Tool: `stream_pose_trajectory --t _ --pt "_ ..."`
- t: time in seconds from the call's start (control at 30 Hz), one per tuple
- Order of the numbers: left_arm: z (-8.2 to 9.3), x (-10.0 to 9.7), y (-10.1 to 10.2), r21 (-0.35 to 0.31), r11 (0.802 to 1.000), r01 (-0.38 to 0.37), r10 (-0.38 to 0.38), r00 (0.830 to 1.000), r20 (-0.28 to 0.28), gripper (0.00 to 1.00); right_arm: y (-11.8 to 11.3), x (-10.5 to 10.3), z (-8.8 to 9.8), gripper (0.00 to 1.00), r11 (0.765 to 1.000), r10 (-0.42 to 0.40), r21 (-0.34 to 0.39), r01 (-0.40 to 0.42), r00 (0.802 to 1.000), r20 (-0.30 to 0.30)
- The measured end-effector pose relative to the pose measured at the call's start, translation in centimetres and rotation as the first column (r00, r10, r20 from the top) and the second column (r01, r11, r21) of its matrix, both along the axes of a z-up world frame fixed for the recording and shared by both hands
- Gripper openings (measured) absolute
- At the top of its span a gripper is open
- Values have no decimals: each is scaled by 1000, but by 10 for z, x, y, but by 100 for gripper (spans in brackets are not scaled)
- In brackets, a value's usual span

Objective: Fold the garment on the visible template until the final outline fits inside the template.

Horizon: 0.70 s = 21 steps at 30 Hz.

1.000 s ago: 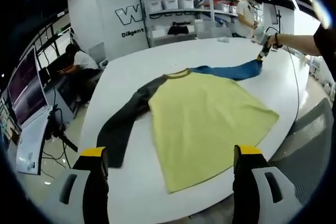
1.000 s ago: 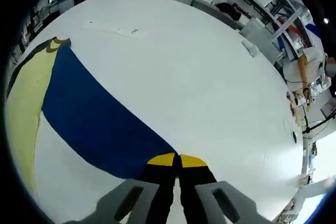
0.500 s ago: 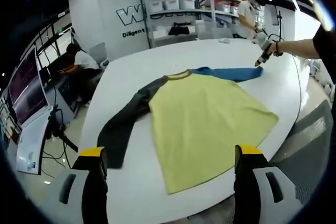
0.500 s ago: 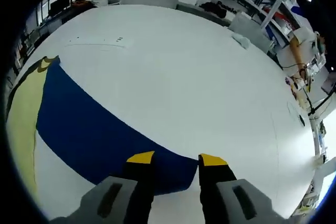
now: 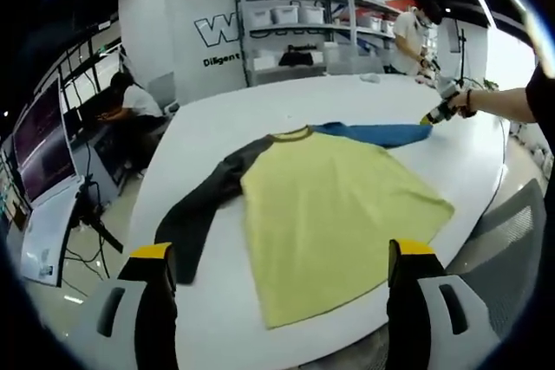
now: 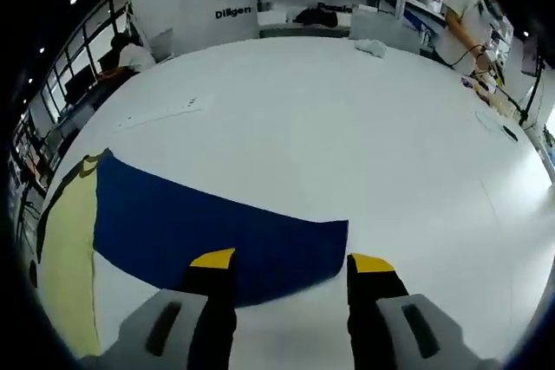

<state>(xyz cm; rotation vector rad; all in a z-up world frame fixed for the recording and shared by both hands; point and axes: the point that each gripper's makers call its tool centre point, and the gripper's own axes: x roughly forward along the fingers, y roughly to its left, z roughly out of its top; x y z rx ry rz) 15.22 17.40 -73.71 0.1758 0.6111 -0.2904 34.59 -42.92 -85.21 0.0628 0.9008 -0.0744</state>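
Note:
A long-sleeved shirt lies flat on the white table (image 5: pixel 217 127). Its body (image 5: pixel 329 205) is yellow, one sleeve (image 5: pixel 204 210) is dark grey and the other sleeve (image 5: pixel 381 133) is blue. My left gripper (image 5: pixel 277 253) is open, hovering over the near table edge short of the shirt's hem. In the right gripper view the blue sleeve (image 6: pixel 217 236) stretches flat from the yellow body (image 6: pixel 65 257) to its cuff, and my right gripper (image 6: pixel 284 259) stands open just above that cuff end. The right gripper (image 5: pixel 431 113) also appears in the left gripper view, at the sleeve's far end.
A thin taped outline (image 6: pixel 160 112) marks the table beyond the blue sleeve. A crumpled white cloth (image 6: pixel 373 48) lies near the far edge. Shelves with bins (image 5: pixel 295 23) stand behind the table. One person (image 5: pixel 130 101) sits at the left, another (image 5: pixel 412 32) stands at the back right.
My right gripper was shut on the blue sleeve's cuff, then opened and lifted back, leaving the sleeve flat on the table. The left gripper has barely moved.

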Motion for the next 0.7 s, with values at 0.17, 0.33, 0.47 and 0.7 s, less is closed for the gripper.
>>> stream_pose_trajectory --t 0.17,0.33,0.47,0.7 --pt "-2 -1 2 13 1000 -5 5 1000 -2 99 1 -14 -8 44 999 -31 24 31 999 -14" --pt "1 -2 3 10 1000 -10 10 1000 13 99 -5 -14 -7 29 999 -46 -22 47 999 27" --pt "3 -1 5 15 1000 -12 12 1000 18 98 -2 -18 -12 25 999 -48 -10 48 999 12" --pt "2 -5 8 23 1000 -17 17 1000 15 98 -3 -11 -17 18 999 -39 -22 39 999 12"
